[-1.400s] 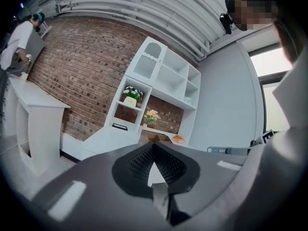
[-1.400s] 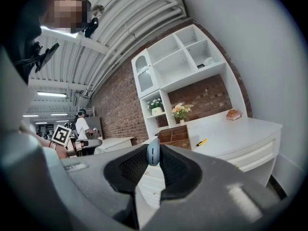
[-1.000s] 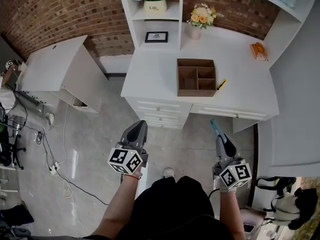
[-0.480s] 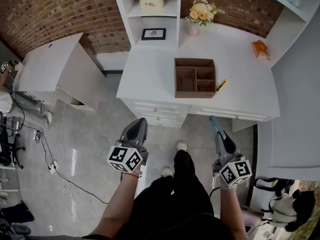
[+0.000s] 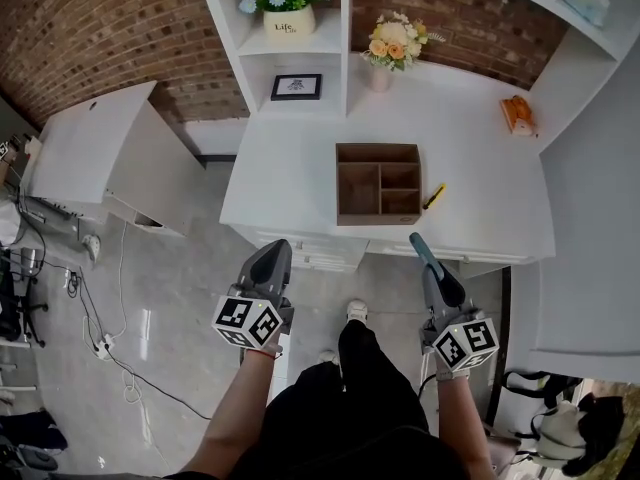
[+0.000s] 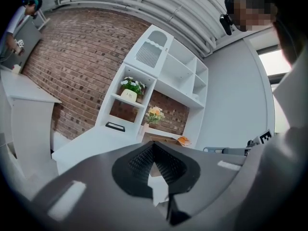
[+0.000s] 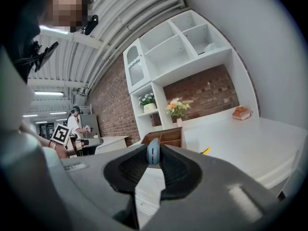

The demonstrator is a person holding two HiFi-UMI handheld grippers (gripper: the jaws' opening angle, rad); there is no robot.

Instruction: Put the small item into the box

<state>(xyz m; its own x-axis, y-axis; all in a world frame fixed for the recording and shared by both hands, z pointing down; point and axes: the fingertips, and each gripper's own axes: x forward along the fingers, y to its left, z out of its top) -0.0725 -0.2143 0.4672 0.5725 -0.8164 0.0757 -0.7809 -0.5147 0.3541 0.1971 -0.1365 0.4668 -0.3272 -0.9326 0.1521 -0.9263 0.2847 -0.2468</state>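
This looks like the carry: the right claw (image 7: 153, 163) is clamped on the small item (image 7: 153, 152), a slim blue-grey piece with a rounded end, low in the frame and well short of the wooden box (image 5: 378, 147) on the white surface (image 5: 290, 168) at centre. Next it needs bringing over an open compartment; the left claw (image 6: 153, 148) is pinched together on nothing

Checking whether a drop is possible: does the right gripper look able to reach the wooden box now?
Probably not. The right gripper, shut on the small blue item, is held near the desk's front edge, while the box sits further in. Nothing stands between them; a step closer should do.
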